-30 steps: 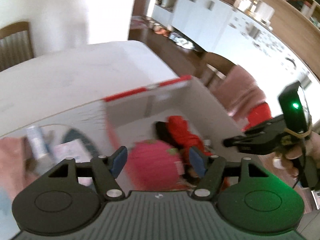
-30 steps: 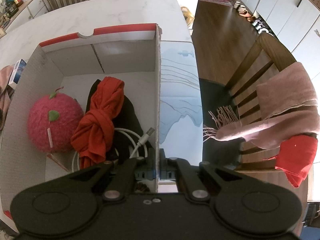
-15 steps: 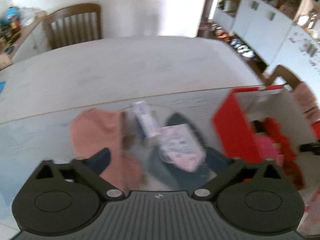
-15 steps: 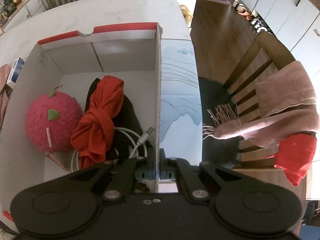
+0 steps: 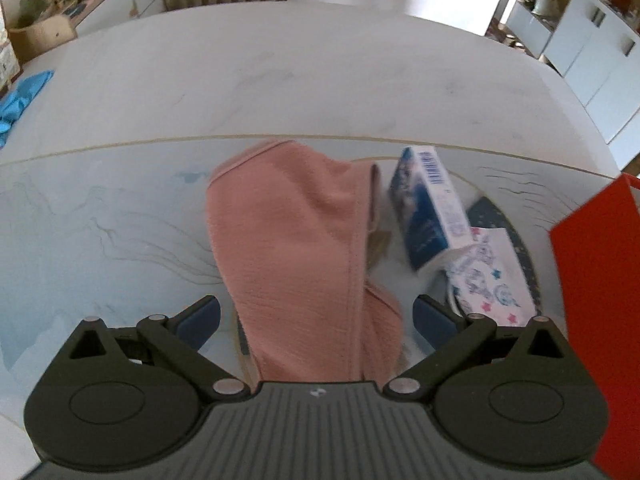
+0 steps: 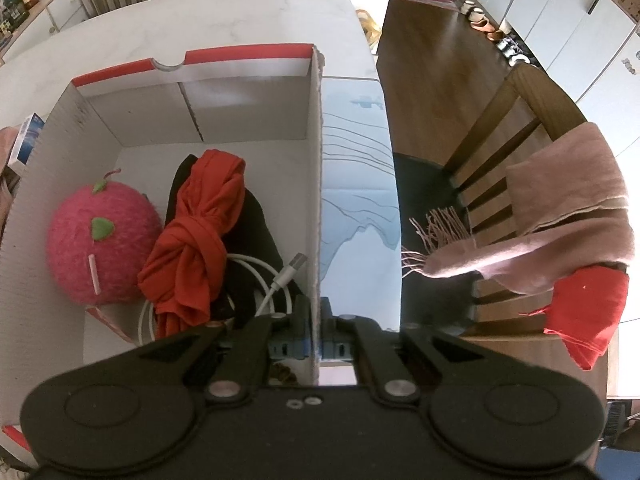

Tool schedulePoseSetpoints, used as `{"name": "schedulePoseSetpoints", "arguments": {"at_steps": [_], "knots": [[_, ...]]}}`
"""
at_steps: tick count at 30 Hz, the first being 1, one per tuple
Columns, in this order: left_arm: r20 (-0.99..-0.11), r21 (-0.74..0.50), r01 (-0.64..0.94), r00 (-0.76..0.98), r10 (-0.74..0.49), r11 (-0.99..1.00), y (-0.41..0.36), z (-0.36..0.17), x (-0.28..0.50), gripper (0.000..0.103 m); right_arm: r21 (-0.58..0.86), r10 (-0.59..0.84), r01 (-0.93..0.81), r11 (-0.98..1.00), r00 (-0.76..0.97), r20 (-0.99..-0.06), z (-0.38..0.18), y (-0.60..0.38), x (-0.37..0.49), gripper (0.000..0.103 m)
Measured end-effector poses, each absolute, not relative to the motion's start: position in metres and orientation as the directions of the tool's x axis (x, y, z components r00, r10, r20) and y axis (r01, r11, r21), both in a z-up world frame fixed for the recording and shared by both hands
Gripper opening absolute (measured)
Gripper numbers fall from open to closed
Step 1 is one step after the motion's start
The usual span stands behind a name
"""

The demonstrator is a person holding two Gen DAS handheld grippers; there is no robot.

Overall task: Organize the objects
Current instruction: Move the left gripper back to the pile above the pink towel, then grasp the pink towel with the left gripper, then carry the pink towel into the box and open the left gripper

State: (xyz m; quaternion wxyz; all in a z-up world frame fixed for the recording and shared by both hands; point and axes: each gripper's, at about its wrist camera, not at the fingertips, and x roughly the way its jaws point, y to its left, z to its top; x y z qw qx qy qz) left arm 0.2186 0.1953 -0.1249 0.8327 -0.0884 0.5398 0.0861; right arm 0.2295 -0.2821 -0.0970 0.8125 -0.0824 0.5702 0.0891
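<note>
Pink cloth under spread left gripper (near end hidden) | right gripper clamps box wall

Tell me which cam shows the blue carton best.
Left wrist. The blue carton lies whole there beside the pink cloth, barcode end visible, ahead of the open left gripper. The right wrist view catches only its corner, outside the box wall.
</note>
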Motion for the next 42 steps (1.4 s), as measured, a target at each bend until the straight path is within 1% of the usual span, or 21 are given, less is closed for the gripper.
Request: {"name": "schedulePoseSetpoints", "arguments": {"at_steps": [5,7,9,13,15,16,18,19,20,21,33,42], "knots": [[-0.917,-0.049,-0.262,0.394,0.060,0.964,0.202,-0.131,0.219,0.101,-0.036,0.048,-0.239,0.970,0.335,-0.941,-0.097,-0.282,0.229,0.002],[-0.917,-0.037,-0.255,0.393,0.069,0.966,0.202,-0.132,0.218,0.093,-0.035,0.048,-0.239,0.970,0.335,-0.941,-0.097,-0.282,0.229,0.003],[-0.919,-0.042,-0.251,0.389,0.061,0.967,0.201,-0.134,0.218,0.075,-0.036,0.048,-0.240,0.970,0.335,-0.941,-0.097,-0.282,0.229,0.002],[-0.918,-0.056,-0.249,0.394,0.048,0.967,0.201,-0.137,0.216,0.064,-0.036,0.048,-0.240,0.970,0.335,-0.941,-0.097,-0.282,0.229,0.002],[-0.914,-0.054,-0.247,0.403,0.052,0.967,0.200,-0.137,0.214,0.053,-0.036,0.048,-0.240,0.970,0.335,-0.941,-0.097,-0.282,0.229,0.003],[-0.911,-0.055,-0.246,0.409,0.052,0.968,0.200,-0.135,0.212,0.049,-0.036,0.048,-0.239,0.970,0.336,-0.941,-0.097,-0.282,0.229,0.003],[-0.905,-0.055,-0.246,0.421,0.056,0.968,0.200,-0.134,0.207,0.034,-0.035,0.048,-0.237,0.971,0.336,-0.941,-0.097,-0.282,0.229,0.003],[-0.902,-0.054,-0.247,0.427,0.059,0.968,0.200,-0.131,0.204,0.032,-0.035,0.048,-0.238,0.971,0.336,-0.941,-0.097,-0.281,0.229,0.003],[-0.899,-0.056,-0.248,0.435,0.059,0.967,0.199,-0.127,0.203,0.028,-0.035,0.049,-0.238,0.971,0.337,-0.940,-0.097,-0.282,0.229,0.003],[-0.896,-0.061,-0.249,0.441,0.057,0.967,0.201,-0.124,0.200,0.022,-0.033,0.050,-0.238,0.971,0.337,-0.940,-0.096,-0.282,0.229,0.003],[-0.850,-0.114,-0.208,0.526,0.013,0.972,0.209,-0.045,0.177,0.020,-0.027,0.056,-0.238,0.971,0.336,-0.940,-0.097,-0.283,0.229,0.002],[-0.815,-0.124,-0.063,0.576,-0.065,0.990,0.170,0.016,0.168,0.020,-0.028,0.056,-0.238,0.971,0.337,-0.940,-0.096,-0.283,0.229,0.002]]}}
